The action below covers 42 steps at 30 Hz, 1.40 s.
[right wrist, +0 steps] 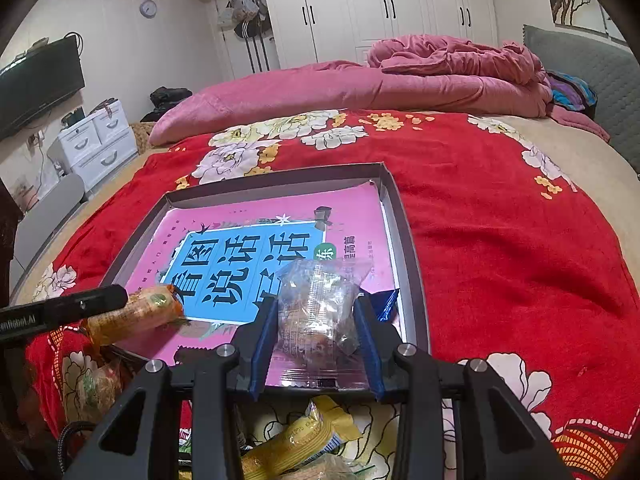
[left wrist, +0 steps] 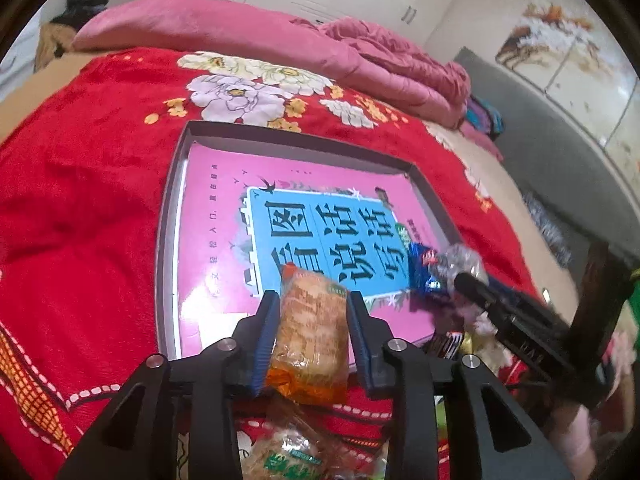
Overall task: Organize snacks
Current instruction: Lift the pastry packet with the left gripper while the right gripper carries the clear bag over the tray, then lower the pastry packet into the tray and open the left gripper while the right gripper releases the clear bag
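Note:
A grey shallow tray [left wrist: 168, 216] [right wrist: 404, 240] lies on the red floral blanket with a pink and blue book [left wrist: 212, 216] [right wrist: 248, 216] flat inside it. My left gripper [left wrist: 314, 298] is shut on an orange snack packet [left wrist: 308, 332] [right wrist: 136, 314], which fills the gap between the blue pads at the tray's near left corner. Over the tray's near right part, my right gripper [right wrist: 316, 304] is shut on a clear packet [right wrist: 320, 280] [left wrist: 460, 258] of brown snacks. A blue packet [left wrist: 420, 268] [right wrist: 386, 300] lies on the book beside it.
Loose snack packets lie on the blanket below the grippers, among them a yellow one [right wrist: 304, 440] and a clear one [left wrist: 288, 456]. A pink quilt [right wrist: 440, 72] is bunched at the far side of the bed. A grey headboard [right wrist: 580, 64] stands at the right, white drawers [right wrist: 96, 140] at the left.

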Each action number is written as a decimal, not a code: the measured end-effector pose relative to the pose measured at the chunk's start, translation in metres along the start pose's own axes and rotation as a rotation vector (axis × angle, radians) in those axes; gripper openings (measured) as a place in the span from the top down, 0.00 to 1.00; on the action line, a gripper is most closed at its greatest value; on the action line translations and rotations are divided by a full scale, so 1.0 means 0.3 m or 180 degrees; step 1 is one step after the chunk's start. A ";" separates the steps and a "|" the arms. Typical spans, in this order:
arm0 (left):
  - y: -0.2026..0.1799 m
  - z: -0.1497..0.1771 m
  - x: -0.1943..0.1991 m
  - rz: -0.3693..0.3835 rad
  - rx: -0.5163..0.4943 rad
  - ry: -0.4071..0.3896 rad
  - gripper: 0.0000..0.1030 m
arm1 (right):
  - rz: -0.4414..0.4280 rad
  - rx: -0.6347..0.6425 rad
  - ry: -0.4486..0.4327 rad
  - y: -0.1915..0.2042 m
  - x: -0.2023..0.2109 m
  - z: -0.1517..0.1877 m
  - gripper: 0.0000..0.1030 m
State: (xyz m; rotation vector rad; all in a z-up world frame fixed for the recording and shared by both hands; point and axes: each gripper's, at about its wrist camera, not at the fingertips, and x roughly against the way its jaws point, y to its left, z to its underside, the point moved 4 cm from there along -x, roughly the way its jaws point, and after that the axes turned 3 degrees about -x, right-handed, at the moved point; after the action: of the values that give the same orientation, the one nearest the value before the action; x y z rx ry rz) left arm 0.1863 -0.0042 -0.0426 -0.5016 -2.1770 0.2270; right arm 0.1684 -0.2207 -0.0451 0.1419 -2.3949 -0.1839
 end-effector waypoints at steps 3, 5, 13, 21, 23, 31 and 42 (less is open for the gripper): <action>-0.013 0.007 -0.007 -0.0087 -0.0113 0.0024 0.64 | -0.0023 -0.0009 0.0007 0.002 -0.001 0.000 0.62; -0.016 0.009 -0.011 -0.0116 -0.0155 0.0033 0.64 | -0.0046 -0.0009 0.0009 0.006 -0.001 0.000 0.62; -0.004 0.015 -0.023 -0.0187 -0.0145 0.0059 0.59 | -0.0084 -0.0016 0.0027 0.007 0.003 0.002 0.60; 0.001 0.014 -0.027 -0.0222 -0.0128 0.0063 0.57 | -0.0101 -0.0009 0.0015 0.011 0.010 0.000 0.55; 0.004 0.014 -0.031 -0.0253 -0.0131 0.0073 0.53 | -0.0102 -0.0012 0.0014 0.011 0.012 0.000 0.53; 0.016 0.015 -0.032 -0.0289 -0.0100 0.0091 0.53 | -0.0112 -0.0002 -0.0014 0.013 0.019 -0.003 0.47; 0.033 0.015 -0.025 -0.0348 -0.0059 0.0090 0.45 | -0.0110 0.0050 -0.0034 0.025 0.027 -0.005 0.39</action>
State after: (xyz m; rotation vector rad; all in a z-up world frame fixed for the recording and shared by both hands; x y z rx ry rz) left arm 0.1895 0.0015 -0.0539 -0.3923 -2.1732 0.1396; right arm 0.1631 -0.2147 -0.0374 0.1901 -2.4061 -0.1824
